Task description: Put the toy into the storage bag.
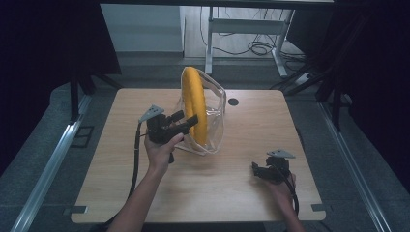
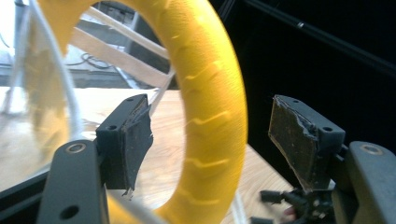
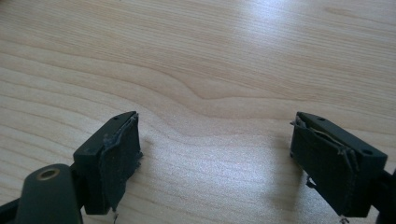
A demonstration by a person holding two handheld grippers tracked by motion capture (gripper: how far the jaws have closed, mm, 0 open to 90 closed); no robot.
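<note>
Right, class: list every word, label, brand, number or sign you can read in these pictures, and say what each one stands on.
None can be read: no print shows on the yellow ring, the clear bag, the wooden table, the left tool or the right tool.

Light wooden table (image 1: 232, 188) — clear plastic bag (image 1: 216, 121) with upright yellow ring (image 1: 197, 104) on it.
</note>
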